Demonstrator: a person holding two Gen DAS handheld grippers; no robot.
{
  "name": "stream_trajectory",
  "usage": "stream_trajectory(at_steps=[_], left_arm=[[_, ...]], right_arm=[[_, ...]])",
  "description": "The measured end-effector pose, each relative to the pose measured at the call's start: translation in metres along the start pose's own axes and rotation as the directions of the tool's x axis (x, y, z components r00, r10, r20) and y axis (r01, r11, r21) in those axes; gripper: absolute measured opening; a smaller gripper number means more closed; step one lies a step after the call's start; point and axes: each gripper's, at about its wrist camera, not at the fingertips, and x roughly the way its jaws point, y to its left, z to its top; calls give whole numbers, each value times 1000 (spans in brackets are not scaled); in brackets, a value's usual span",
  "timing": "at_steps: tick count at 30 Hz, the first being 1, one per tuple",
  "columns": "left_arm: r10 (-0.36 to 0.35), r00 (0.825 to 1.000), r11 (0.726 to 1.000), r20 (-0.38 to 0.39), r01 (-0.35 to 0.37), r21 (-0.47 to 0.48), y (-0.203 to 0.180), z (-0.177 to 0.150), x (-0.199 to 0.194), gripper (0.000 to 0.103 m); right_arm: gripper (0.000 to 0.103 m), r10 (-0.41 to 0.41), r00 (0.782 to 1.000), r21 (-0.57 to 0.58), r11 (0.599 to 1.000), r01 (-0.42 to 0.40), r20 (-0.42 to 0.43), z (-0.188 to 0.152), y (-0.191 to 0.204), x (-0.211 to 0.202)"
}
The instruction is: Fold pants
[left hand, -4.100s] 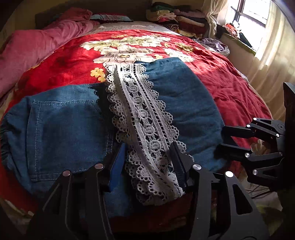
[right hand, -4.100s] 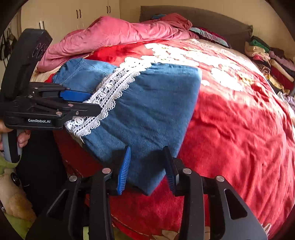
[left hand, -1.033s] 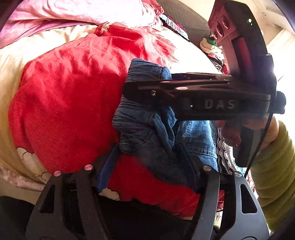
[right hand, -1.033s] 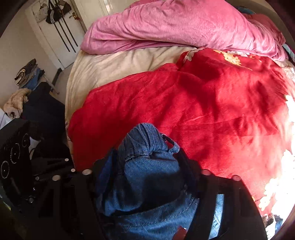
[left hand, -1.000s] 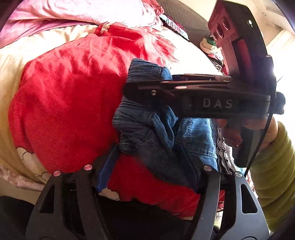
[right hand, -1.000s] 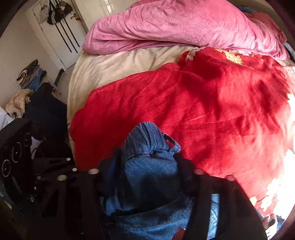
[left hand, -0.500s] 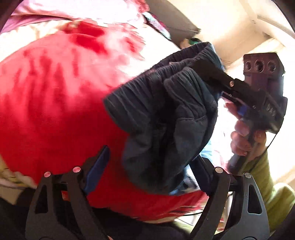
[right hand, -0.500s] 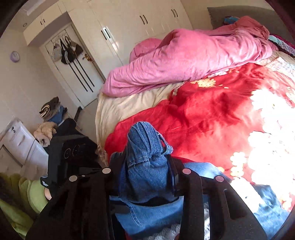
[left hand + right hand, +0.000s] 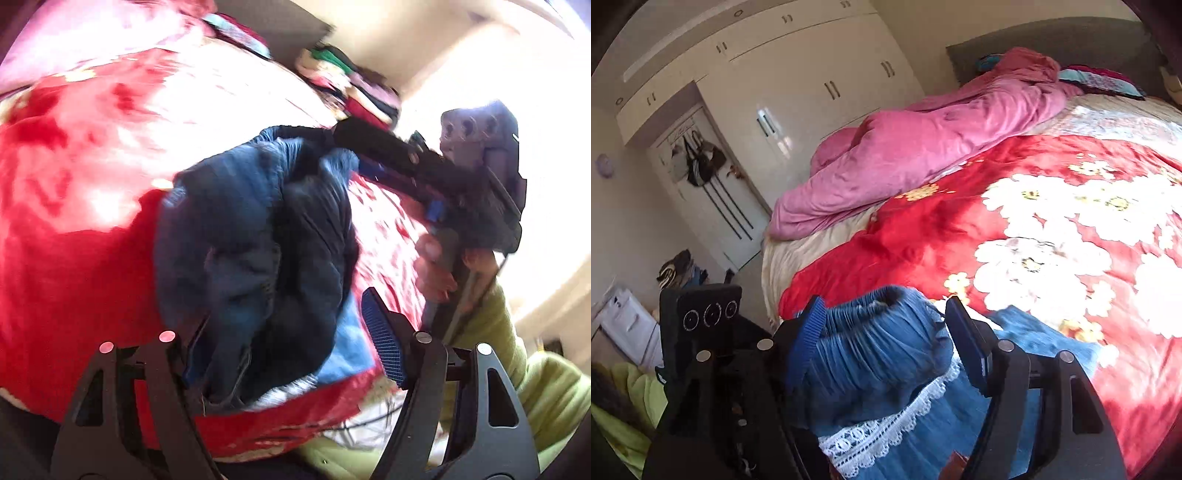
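The blue denim pants (image 9: 258,251) with white lace trim (image 9: 886,424) lie at the near edge of the red flowered bedspread (image 9: 1052,229). Their gathered waistband (image 9: 879,332) lies bunched over the folded legs. My left gripper (image 9: 288,332) is open, its jaws wide on either side of the bunched waist. My right gripper (image 9: 882,332) is open too, its blue pads apart on either side of the waistband. In the left wrist view the right gripper's fingers (image 9: 388,151) reach the far top of the bunched cloth.
A pink duvet (image 9: 923,147) lies along the bed's far left side. Folded clothes (image 9: 351,88) are stacked by the headboard. White wardrobes (image 9: 812,92) and a door stand beyond the bed. The person's green sleeve (image 9: 517,369) is at the right.
Both grippers carried the waistband up and over onto the folded legs, then opened. The waist now lies loose between the spread jaws.
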Motion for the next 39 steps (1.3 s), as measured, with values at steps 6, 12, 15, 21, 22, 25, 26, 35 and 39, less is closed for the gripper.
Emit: stream_trajectory(at_steps=[6, 12, 15, 21, 22, 25, 26, 35, 39], left_arm=[[66, 992, 989, -105, -51, 141, -22, -23, 26, 65], [119, 986, 982, -118, -99, 163, -24, -29, 33, 67], [113, 986, 983, -122, -93, 156, -21, -31, 36, 67], [127, 987, 980, -97, -109, 166, -22, -27, 30, 71], [133, 987, 979, -89, -117, 169, -23, -26, 27, 73], [159, 986, 974, -56, -147, 171, -25, -23, 14, 73], [161, 986, 974, -46, -151, 169, -24, -24, 10, 73], [222, 975, 964, 3, -220, 151, -14, -12, -9, 82], [234, 972, 962, 6, -232, 142, -8, -3, -9, 82]], right_arm=[[67, -144, 990, 90, 986, 144, -2, -39, -20, -32], [63, -278, 952, 48, 957, 286, -128, -64, -26, -9], [64, -354, 914, 44, 928, 369, -197, -80, -41, 5], [65, -360, 925, 18, 931, 364, -121, -78, -23, -12], [65, -369, 924, 6, 929, 371, -99, -76, -16, -20], [65, -391, 919, -36, 920, 390, -47, -76, 1, -38], [66, -397, 917, -49, 917, 395, -35, -78, 7, -44], [66, -383, 924, -155, 912, 379, 1, -107, 57, -73], [66, -354, 935, -237, 910, 340, -18, -118, 80, -67]])
